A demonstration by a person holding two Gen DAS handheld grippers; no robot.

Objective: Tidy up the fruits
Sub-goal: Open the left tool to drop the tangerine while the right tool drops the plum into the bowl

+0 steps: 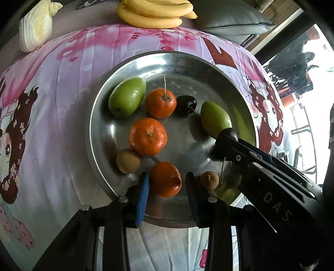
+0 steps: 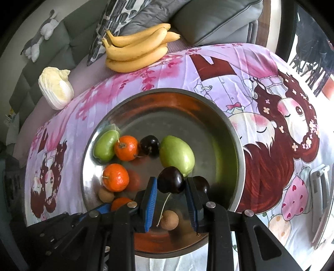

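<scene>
A round steel tray (image 1: 100, 116) (image 2: 233, 146) on a pink cartoon cloth holds two green fruits (image 1: 127, 97) (image 1: 216, 119), three oranges, a dark cherry (image 1: 186, 104) and two brown longans (image 1: 127, 161) (image 1: 209, 180). My left gripper (image 1: 167, 183) stands around the nearest orange (image 1: 165, 179), its pads close to the orange's sides. My right gripper (image 2: 171, 185) is shut on a dark cherry (image 2: 171, 180), whose stem hangs down, above a longan (image 2: 169, 220). The right gripper also shows in the left wrist view (image 1: 228, 133), beside the right green fruit.
A bunch of bananas (image 2: 135, 52) and a napa cabbage (image 2: 56, 88) lie beyond the cloth at the back, in front of grey sofa cushions (image 2: 208, 18). A white metal object (image 2: 319, 200) lies at the cloth's right edge.
</scene>
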